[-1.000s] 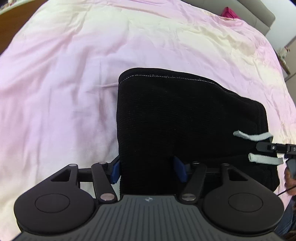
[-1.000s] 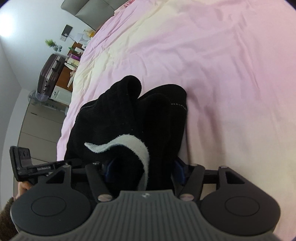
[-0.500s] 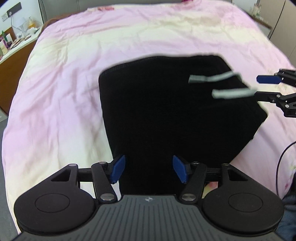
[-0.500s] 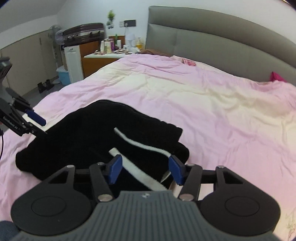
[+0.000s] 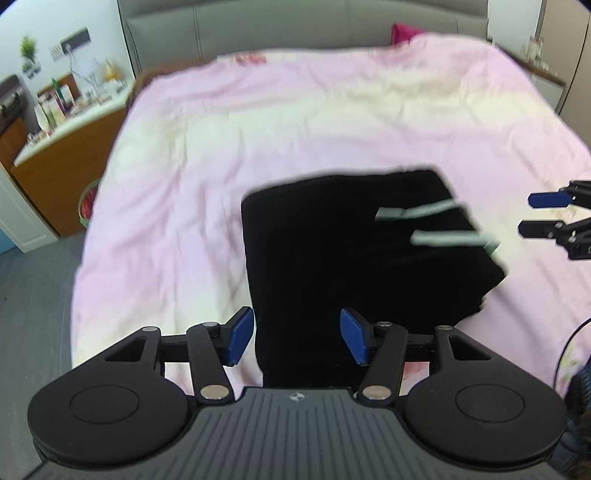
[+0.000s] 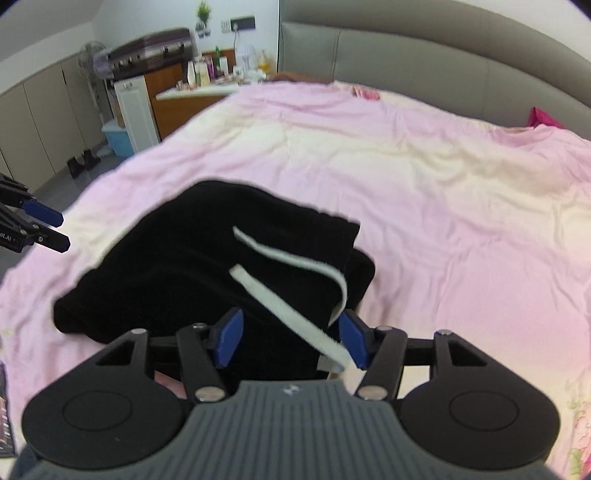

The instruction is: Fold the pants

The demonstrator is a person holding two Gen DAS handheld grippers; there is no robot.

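Observation:
The black pants [image 5: 343, 251] lie folded into a compact block on the pink bed cover [image 5: 258, 122]. Two white drawstrings [image 5: 439, 225] rest on their right end. My left gripper [image 5: 297, 336] is open and hangs above the near left edge of the pants, holding nothing. My right gripper [image 6: 291, 338] is open above the drawstring end of the pants [image 6: 207, 266], with the white drawstrings [image 6: 291, 273] lying between its fingers. The right gripper also shows at the right edge of the left wrist view [image 5: 546, 216], and the left gripper at the left edge of the right wrist view [image 6: 44, 227].
A grey padded headboard [image 5: 295, 26] closes the far end of the bed. A wooden bedside cabinet [image 5: 62, 147] with bottles stands to the left. A magenta cushion [image 6: 543, 118] lies near the headboard. A white cabinet [image 6: 135, 107] and blue bin [image 6: 118, 138] stand on the floor.
Both grippers let go of the pants, opened and pulled back and up from the bed. The pants now lie flat, folded on the cover.

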